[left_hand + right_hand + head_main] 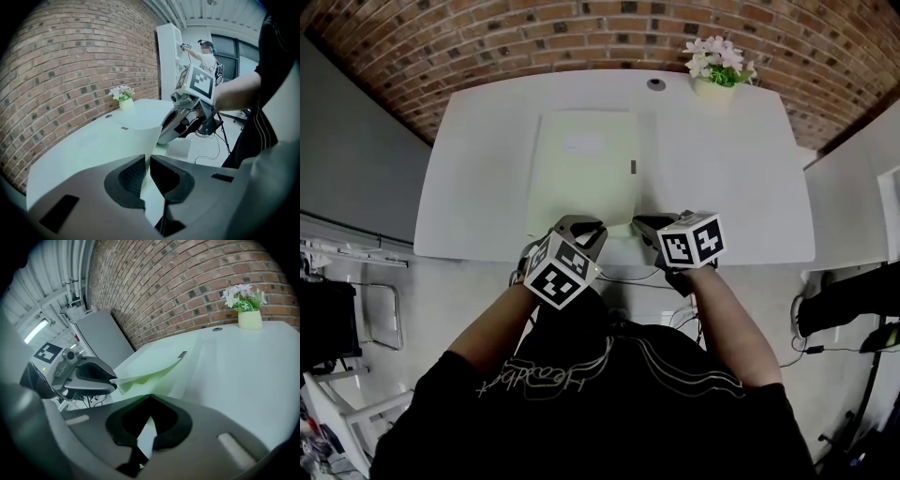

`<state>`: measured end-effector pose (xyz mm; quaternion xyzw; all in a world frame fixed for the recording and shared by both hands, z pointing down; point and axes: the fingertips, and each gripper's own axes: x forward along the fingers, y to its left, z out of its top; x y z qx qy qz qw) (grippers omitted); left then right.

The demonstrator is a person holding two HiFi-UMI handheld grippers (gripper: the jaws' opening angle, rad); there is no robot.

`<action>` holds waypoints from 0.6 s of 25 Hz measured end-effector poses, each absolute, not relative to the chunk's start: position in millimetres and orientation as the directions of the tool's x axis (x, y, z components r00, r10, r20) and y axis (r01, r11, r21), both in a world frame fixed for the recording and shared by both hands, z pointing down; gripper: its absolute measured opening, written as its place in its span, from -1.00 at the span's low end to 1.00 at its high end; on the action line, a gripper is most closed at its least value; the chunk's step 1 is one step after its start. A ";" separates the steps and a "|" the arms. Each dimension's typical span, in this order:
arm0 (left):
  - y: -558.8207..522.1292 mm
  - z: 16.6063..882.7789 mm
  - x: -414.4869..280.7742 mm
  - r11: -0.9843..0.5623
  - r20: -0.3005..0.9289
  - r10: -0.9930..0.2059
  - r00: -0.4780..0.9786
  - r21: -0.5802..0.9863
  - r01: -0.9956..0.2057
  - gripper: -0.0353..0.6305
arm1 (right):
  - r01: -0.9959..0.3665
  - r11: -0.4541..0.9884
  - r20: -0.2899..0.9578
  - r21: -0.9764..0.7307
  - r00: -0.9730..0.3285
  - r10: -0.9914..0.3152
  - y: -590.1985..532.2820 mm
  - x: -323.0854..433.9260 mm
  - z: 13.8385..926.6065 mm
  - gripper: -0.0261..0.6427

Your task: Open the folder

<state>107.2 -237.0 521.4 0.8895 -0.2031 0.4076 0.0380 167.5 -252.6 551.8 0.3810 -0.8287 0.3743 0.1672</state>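
A pale green folder [581, 169] lies flat on the white table [741, 178], its near edge at the table's front. My left gripper [581, 228] is at the folder's near left corner, shut on the front cover [117, 140]. The thin sheet runs up between its pads and bows upward. My right gripper [649, 225] is at the near right corner. Its jaws are closed on the lower leaf of the folder [154, 380], under the lifted cover [150, 363]. Each gripper shows in the other's view: the left gripper [111, 379] and the right gripper [164, 136].
A small pot of white flowers [718, 67] stands at the table's far right, by a round cable hole [655, 83]. A brick wall runs behind the table. A grey cabinet [101, 338] stands to the left. Another person [206, 51] stands in the background.
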 end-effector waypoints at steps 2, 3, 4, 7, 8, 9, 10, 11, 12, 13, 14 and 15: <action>-237.1 520.7 106.7 -0.912 0.740 -0.334 0.583 -0.097 -0.400 -0.81 | -0.764 0.440 0.572 -0.472 -0.645 -0.506 -251.8 167.0 553.1 -0.92; -237.4 519.9 106.4 -0.910 0.741 -0.336 0.582 -0.097 -0.402 -0.81 | -0.769 0.441 0.582 -0.463 -0.639 -0.503 -251.0 167.9 555.4 -0.92; -237.9 518.9 106.1 -0.909 0.741 -0.338 0.581 -0.097 -0.405 -0.81 | -0.772 0.442 0.588 -0.458 -0.635 -0.500 -250.6 168.5 556.8 -0.92; -239.9 515.5 105.6 -0.905 0.739 -0.341 0.581 -0.093 -0.414 -0.81 | -0.777 0.453 0.599 -0.437 -0.627 -0.499 -251.2 168.7 557.0 -0.92; -240.6 514.1 105.6 -0.904 0.737 -0.343 0.582 -0.092 -0.417 -0.81 | -0.780 0.459 0.604 -0.425 -0.622 -0.498 -251.6 168.5 556.8 -0.92; -241.2 512.0 105.7 -0.903 0.734 -0.346 0.584 -0.094 -0.418 -0.81 | -0.784 0.465 0.610 -0.412 -0.616 -0.498 -251.8 168.3 556.8 -0.92; -241.9 508.9 106.0 -0.902 0.729 -0.353 0.587 -0.099 -0.420 -0.81 | -0.787 0.470 0.615 -0.400 -0.611 -0.499 -251.7 168.0 556.9 -0.92; -243.0 504.9 106.3 -0.900 0.722 -0.364 0.589 -0.110 -0.422 -0.81 | -0.789 0.474 0.618 -0.392 -0.607 -0.500 -251.5 167.8 557.2 -0.92; -244.5 500.7 106.5 -0.898 0.715 -0.375 0.590 -0.122 -0.423 -0.81 | -0.789 0.475 0.618 -0.389 -0.606 -0.501 -251.2 167.8 557.5 -0.92; -246.0 497.1 106.5 -0.897 0.712 -0.382 0.590 -0.130 -0.423 -0.81 | -0.790 0.475 0.618 -0.389 -0.606 -0.502 -251.1 168.1 557.8 -0.92; -247.2 494.4 106.3 -0.896 0.710 -0.383 0.591 -0.131 -0.423 -0.81 | -0.790 0.472 0.616 -0.391 -0.606 -0.503 -251.1 168.5 558.0 -0.92; -248.0 492.2 105.7 -0.897 0.711 -0.380 0.592 -0.126 -0.424 -0.81 | -0.790 0.469 0.615 -0.394 -0.606 -0.504 -251.4 168.7 558.0 -0.92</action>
